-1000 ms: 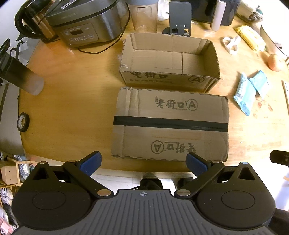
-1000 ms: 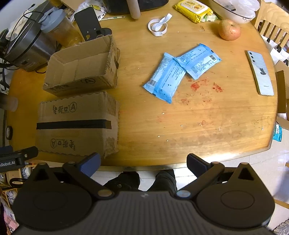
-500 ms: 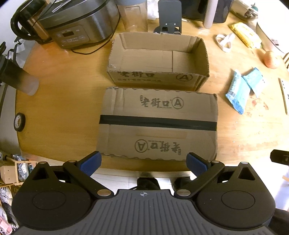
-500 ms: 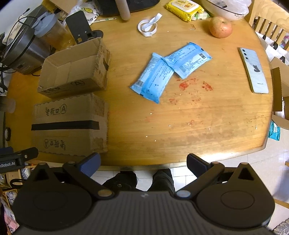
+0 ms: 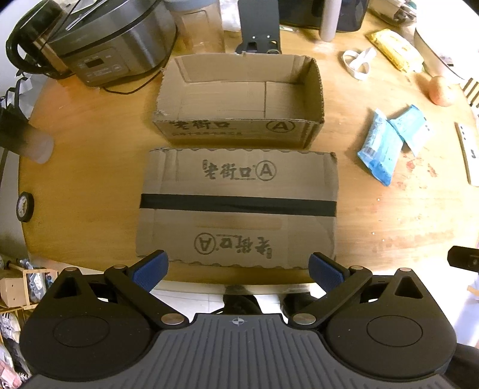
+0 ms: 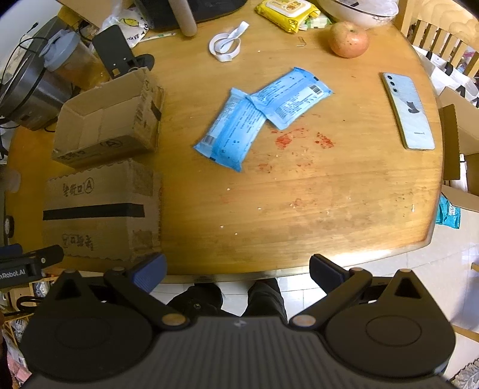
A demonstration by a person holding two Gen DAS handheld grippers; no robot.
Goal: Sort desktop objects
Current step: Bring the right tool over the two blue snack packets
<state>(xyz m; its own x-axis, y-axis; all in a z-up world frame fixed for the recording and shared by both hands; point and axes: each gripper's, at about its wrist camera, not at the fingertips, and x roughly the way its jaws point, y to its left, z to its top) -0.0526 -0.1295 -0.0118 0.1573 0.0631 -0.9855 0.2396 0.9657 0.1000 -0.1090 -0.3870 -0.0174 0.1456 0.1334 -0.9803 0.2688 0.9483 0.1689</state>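
An open cardboard box (image 5: 239,101) stands behind a taped, closed cardboard box (image 5: 236,206) on the round wooden table; both also show in the right wrist view (image 6: 107,119) (image 6: 101,209). Two blue packets (image 6: 230,134) (image 6: 290,98) overlap at the table's middle, right of the boxes; they also show in the left wrist view (image 5: 380,149). My left gripper (image 5: 238,269) is open and empty at the table's near edge, before the closed box. My right gripper (image 6: 238,269) is open and empty at the near edge, well short of the packets.
A phone (image 6: 407,110), an apple (image 6: 348,39), a white strap (image 6: 227,45), a yellow wipes pack (image 6: 287,12) and a bowl (image 6: 359,12) lie at the right and back. A rice cooker (image 5: 110,45), a jar (image 5: 200,30), a black stand (image 5: 259,27), a cup (image 5: 27,140) and tape (image 5: 25,206) lie at the back and left.
Both views have shifted: the boxes now sit further left and lower in the left wrist view, and the packets and phone have slid left in the right wrist view. Both grippers stay open.
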